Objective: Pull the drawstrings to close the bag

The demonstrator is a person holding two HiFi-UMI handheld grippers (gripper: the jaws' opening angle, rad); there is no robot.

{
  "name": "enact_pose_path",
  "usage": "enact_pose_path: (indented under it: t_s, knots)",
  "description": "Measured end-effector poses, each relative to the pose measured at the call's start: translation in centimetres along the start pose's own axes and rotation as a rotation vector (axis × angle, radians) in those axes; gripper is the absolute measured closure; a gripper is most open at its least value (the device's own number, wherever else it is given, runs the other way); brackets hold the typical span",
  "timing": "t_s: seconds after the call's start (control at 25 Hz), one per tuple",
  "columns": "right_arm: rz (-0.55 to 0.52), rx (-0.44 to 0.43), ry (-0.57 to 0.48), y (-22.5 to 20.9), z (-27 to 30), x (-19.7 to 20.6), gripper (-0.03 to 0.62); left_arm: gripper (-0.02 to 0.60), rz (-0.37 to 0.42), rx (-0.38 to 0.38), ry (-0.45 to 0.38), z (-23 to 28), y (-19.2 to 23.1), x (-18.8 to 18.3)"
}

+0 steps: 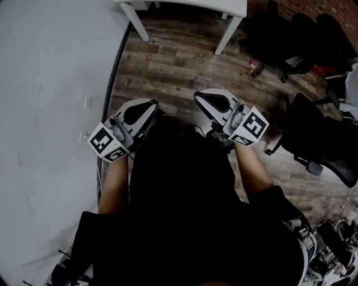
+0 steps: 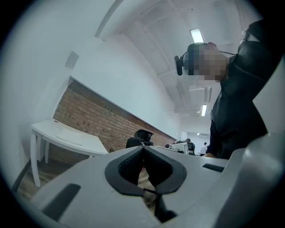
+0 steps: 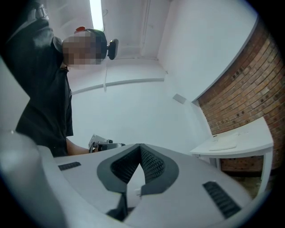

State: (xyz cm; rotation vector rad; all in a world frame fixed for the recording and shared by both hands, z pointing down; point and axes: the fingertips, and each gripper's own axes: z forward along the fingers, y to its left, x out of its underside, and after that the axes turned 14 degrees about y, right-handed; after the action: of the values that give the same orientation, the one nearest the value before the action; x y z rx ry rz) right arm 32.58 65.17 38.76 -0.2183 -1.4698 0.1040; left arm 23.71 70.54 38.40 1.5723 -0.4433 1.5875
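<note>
Head view | person holds 2 grippers over wood floor (image 1: 179,72) | left gripper (image 1: 150,107) clenched, empty | right gripper (image 1: 202,99) clenched, empty | bag, drawstrings: in no view | task: apparently not started

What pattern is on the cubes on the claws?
Black squares on white, clearest in the head view: left cube, right cube.

The white counter (image 1: 224,8) is being cut off by the head view's top edge. Right of the counter, black chairs (image 1: 319,139) are running past the right edge (their outlines are dissolving into shadow).
</note>
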Motion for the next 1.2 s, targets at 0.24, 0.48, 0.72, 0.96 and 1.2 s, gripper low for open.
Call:
enact_pose_path:
  t_s: [0.24,0.48,0.72,0.96,1.2]
  knots:
    - [0.026,0.016,0.015,-2.0,1.5,0.4,0.589,0.566,-0.034,0.0,0.009,-0.4,2.5,0.7]
    - [0.05,0.058,0.037,-5.1,2.5,-0.2,0.589,0.566,-0.072,0.047,0.004,1.8,6.2,0.4]
    - [0.076,0.102,0.068,-10.4,4.9,-0.7,0.589,0.566,-0.102,0.061,-0.026,3.3,13.2,-1.1]
    - [0.064,0.098,0.149,-15.8,11.5,-2.7,0.589,0.566,-0.139,0.069,-0.078,3.4,21.4,-3.9]
    - [0.079,0.093,0.197,-19.1,19.4,-2.9,0.589,0.566,-0.186,0.065,-0.096,1.0,29.1,-3.8]
